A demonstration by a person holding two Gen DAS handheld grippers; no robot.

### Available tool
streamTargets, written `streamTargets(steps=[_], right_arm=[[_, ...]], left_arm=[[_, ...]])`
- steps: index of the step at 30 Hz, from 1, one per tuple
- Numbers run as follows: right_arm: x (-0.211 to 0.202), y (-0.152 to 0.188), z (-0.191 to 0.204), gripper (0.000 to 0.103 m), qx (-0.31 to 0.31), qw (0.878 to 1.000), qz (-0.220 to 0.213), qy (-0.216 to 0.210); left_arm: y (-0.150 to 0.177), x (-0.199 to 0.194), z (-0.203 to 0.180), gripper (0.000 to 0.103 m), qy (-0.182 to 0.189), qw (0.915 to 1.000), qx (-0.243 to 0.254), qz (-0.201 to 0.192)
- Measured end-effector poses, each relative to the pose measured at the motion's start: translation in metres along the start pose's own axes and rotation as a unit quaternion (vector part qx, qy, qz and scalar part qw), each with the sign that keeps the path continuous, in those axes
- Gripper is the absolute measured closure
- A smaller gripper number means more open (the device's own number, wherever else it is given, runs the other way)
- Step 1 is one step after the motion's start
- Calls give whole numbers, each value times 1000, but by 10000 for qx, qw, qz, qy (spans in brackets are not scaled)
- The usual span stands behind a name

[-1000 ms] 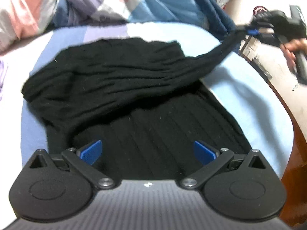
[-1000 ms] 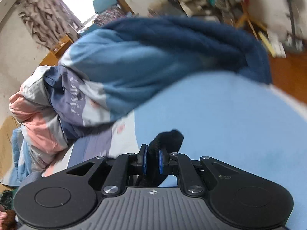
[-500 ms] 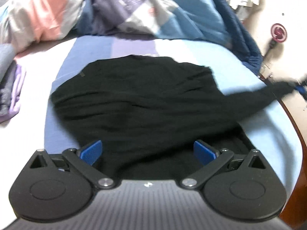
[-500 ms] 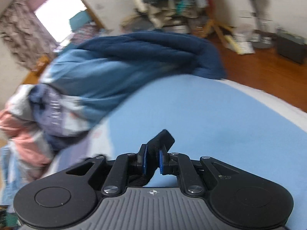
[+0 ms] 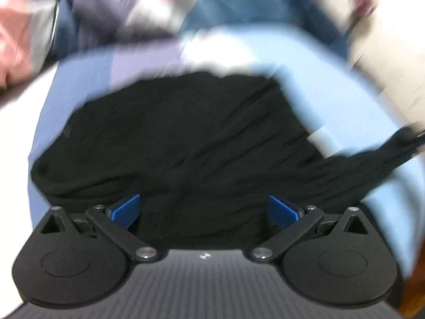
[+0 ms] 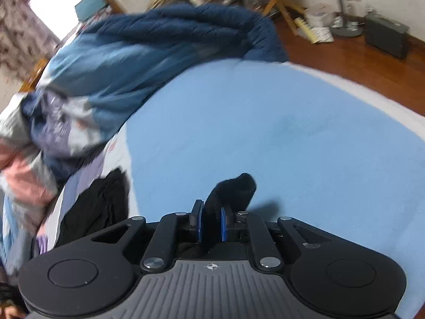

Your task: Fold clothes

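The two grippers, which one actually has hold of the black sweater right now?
The right gripper: its jaws are shut on the sleeve end of the black sweater. The left gripper hangs over the sweater with its jaws wide apart, gripping nothing.

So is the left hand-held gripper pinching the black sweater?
No, the left hand-held gripper is wide open above the black sweater, its blue pads far apart.

Soft indoor light, heavy motion blur in the left wrist view.

The left wrist view is smeared throughout, worst along the upper edge and right side; detail in the black garment (image 5: 186, 138) is lost to darkness. The right wrist view is sharper at centre, blurred at left. A blown-out window (image 6: 61, 2) is seen at upper left. Fisheye bending is marked at all edges.
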State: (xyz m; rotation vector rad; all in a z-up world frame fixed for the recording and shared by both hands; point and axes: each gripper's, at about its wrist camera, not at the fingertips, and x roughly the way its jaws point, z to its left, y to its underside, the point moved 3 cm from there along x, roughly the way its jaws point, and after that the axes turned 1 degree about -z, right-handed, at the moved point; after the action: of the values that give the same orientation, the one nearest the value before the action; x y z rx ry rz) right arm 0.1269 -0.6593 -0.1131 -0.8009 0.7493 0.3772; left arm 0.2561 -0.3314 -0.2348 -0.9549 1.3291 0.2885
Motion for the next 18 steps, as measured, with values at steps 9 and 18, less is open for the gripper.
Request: streamTargets(steps=[9,18], right_arm=[[-11,5,0,91,-221,9991,161,-310],[8,53,172,90,-2072,9542,360,-2129]], left_arm=[[10,-22,2,0,83,9994,-165,-277],[57,-106,-15,0,-257,9964,-205,-776]])
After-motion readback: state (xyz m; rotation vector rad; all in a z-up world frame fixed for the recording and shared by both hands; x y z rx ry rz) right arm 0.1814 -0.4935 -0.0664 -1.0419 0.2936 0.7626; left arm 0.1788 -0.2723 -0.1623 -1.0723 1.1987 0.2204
